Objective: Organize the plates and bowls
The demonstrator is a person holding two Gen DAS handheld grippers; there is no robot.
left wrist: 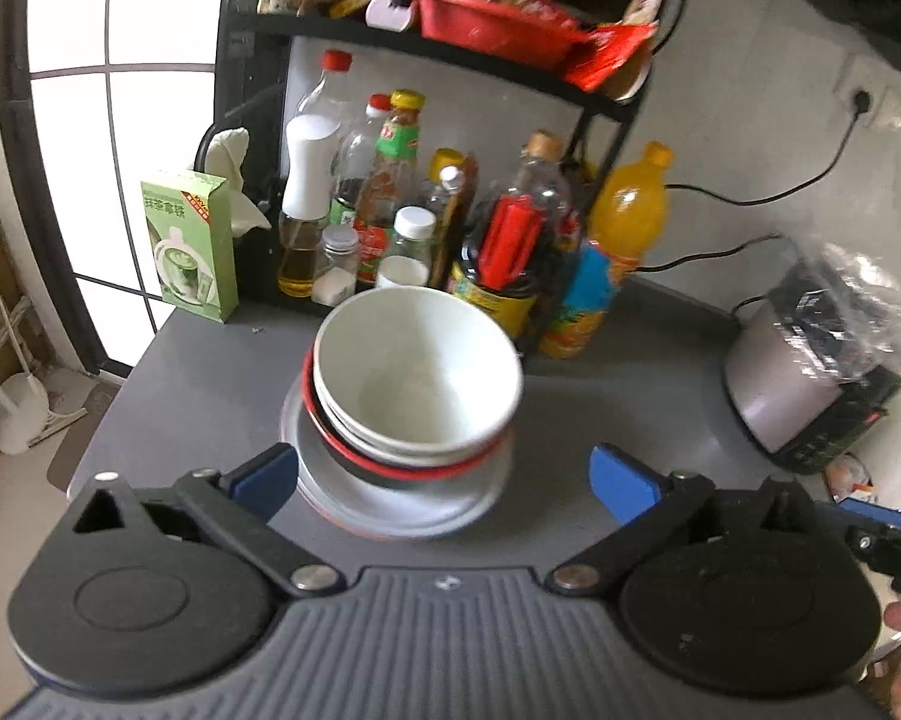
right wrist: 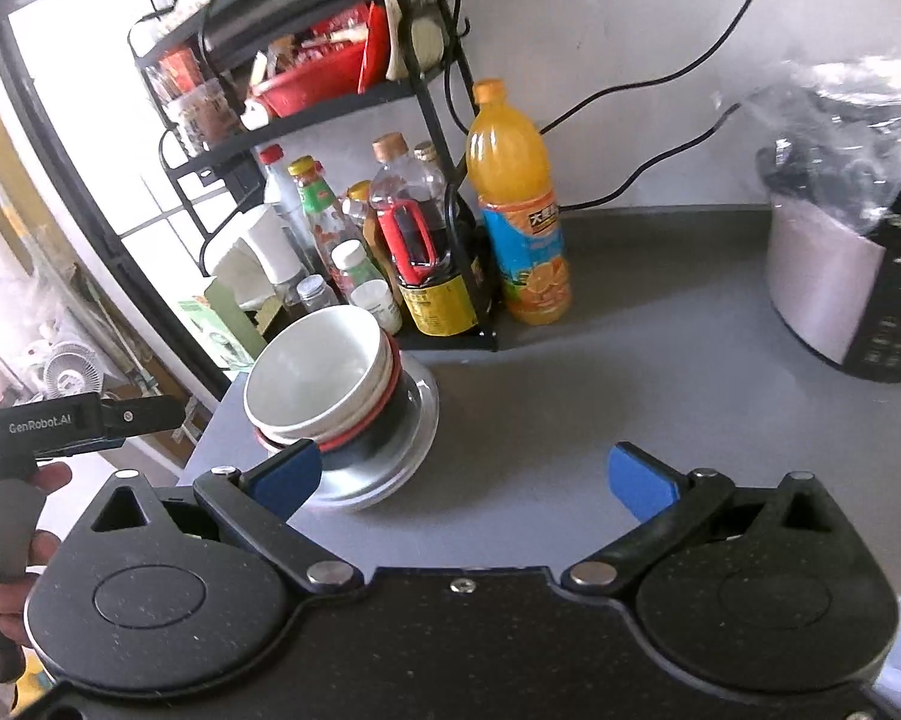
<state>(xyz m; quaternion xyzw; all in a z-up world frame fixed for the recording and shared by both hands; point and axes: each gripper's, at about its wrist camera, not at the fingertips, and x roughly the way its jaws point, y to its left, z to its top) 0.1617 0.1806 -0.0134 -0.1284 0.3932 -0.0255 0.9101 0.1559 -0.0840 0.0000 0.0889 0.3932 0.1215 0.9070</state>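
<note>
White bowls (left wrist: 417, 369) sit nested on the plates (left wrist: 390, 498) at my twelve o'clock, both my left claw (left wrist: 444, 480) and right claw (right wrist: 465, 480) spread empty, so I'd back off without nudging the stack.

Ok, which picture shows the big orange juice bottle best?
The right wrist view. There the orange juice bottle shows whole, from cap to base, beside the black rack. In the left wrist view the bottle is partly hidden behind the dark sauce bottle and looks blurrier.
</note>
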